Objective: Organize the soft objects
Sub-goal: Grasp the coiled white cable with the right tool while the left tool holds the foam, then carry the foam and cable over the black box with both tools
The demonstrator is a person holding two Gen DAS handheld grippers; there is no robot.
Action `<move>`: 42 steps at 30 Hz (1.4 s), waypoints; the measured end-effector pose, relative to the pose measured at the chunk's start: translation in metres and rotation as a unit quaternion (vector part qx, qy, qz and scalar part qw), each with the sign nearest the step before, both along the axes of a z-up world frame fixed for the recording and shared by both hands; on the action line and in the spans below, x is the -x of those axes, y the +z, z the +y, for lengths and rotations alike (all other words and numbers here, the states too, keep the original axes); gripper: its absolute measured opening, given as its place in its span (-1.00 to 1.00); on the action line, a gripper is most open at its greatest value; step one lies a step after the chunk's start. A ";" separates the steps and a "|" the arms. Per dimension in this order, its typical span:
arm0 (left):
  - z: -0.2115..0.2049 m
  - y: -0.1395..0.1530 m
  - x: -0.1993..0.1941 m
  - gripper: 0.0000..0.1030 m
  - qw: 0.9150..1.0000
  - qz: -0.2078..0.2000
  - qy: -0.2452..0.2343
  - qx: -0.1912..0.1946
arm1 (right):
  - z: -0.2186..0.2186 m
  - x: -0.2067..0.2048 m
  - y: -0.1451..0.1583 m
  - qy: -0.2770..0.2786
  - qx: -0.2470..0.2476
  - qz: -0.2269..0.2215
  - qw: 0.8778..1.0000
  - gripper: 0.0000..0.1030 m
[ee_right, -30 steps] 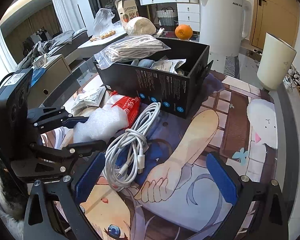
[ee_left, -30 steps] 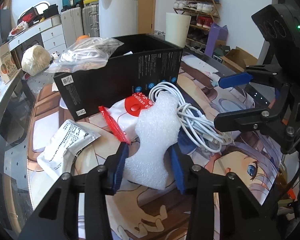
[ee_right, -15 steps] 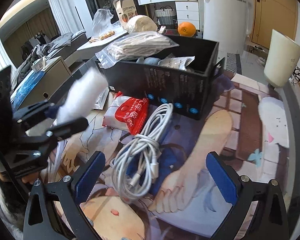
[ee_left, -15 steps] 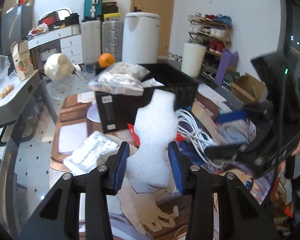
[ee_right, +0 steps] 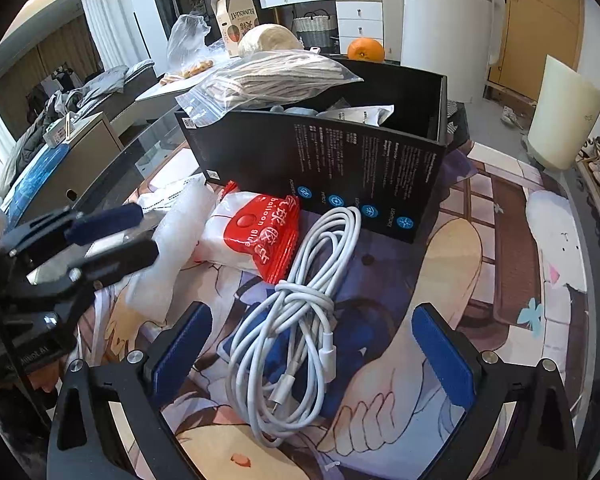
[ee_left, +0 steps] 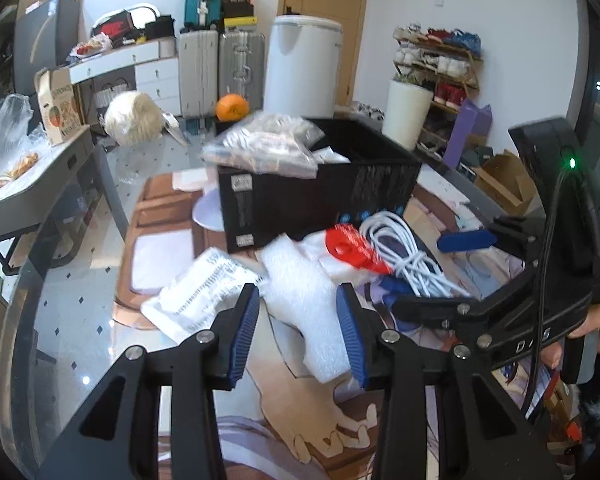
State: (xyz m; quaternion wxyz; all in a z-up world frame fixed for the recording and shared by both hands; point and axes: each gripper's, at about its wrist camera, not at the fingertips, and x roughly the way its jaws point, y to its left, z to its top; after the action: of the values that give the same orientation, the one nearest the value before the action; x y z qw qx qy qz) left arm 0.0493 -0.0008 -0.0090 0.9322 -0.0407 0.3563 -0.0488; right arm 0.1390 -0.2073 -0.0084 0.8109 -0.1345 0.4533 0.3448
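My left gripper (ee_left: 296, 334) is shut on a white foam piece (ee_left: 306, 304), which hangs tilted just above the printed mat. From the right wrist view the left gripper (ee_right: 148, 230) and the foam piece (ee_right: 172, 256) sit at the left. My right gripper (ee_right: 314, 352) is open, its blue pads either side of a coiled white cable (ee_right: 300, 312) lying on the mat. A red and white packet (ee_right: 260, 232) lies between the foam and the cable. Behind them stands a black box (ee_right: 360, 168) with a zip bag of cloth (ee_right: 268, 76) on top.
A white printed pouch (ee_left: 200, 296) lies left of the foam on the cartoon mat (ee_right: 500, 240). The glass table edge (ee_left: 60, 280) runs along the left. An orange (ee_right: 366, 50), a white bin (ee_right: 448, 20) and a cream bucket (ee_right: 560, 120) stand behind the box.
The left gripper lifted the foam piece off the packet and cable, then tipped it over to the left. The right gripper came down closer over the cable coil, still open.
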 end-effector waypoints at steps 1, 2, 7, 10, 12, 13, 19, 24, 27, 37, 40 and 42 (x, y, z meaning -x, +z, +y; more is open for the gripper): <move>-0.001 -0.001 -0.001 -0.18 1.000 0.004 -0.002 0.002 | -0.001 -0.001 0.000 -0.001 -0.001 0.002 1.000 0.98; -0.002 -0.003 -0.002 -0.12 1.000 0.007 -0.003 0.004 | -0.001 -0.001 -0.001 -0.001 -0.001 0.004 1.000 0.97; -0.004 -0.006 -0.007 0.03 1.000 0.020 -0.003 0.008 | 0.001 -0.001 -0.005 0.002 0.007 -0.004 1.000 0.55; -0.006 -0.008 -0.008 0.18 1.000 0.024 -0.003 0.008 | 0.003 0.001 -0.004 0.006 0.021 -0.025 0.999 0.27; -0.008 -0.008 -0.008 0.18 1.000 0.025 -0.007 0.010 | 0.003 0.001 -0.003 0.011 0.021 -0.028 0.999 0.05; -0.008 -0.009 -0.009 0.19 1.000 0.026 -0.007 0.010 | 0.003 0.001 -0.003 0.012 0.024 -0.031 0.999 -0.06; -0.014 -0.011 -0.014 0.19 0.999 0.038 -0.011 0.009 | -0.001 -0.001 -0.004 0.017 0.027 -0.041 0.999 -0.25; -0.017 -0.015 -0.018 0.19 0.999 0.047 -0.009 0.002 | -0.004 0.003 -0.004 0.022 0.021 -0.049 0.998 -0.30; -0.015 -0.016 -0.018 0.19 0.999 0.046 -0.007 0.006 | -0.013 0.005 -0.002 0.024 0.009 -0.046 0.999 -0.30; -0.013 -0.007 -0.005 -0.30 1.000 0.013 -0.015 0.005 | -0.027 0.009 0.008 0.032 -0.019 -0.041 0.998 -0.31; -0.008 0.001 0.000 -0.30 1.000 -0.003 -0.010 0.011 | -0.034 0.010 0.010 0.035 -0.027 -0.038 0.998 -0.31; -0.006 0.008 0.003 -0.30 1.000 -0.016 -0.006 0.014 | -0.043 0.011 0.014 0.033 -0.039 -0.037 0.998 -0.31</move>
State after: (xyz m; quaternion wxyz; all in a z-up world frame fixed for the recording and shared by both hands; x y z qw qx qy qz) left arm 0.0458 -0.0064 -0.0015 0.9368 -0.0511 0.3409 -0.0603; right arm 0.1282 -0.2503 0.0053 0.8198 -0.1301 0.4047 0.3836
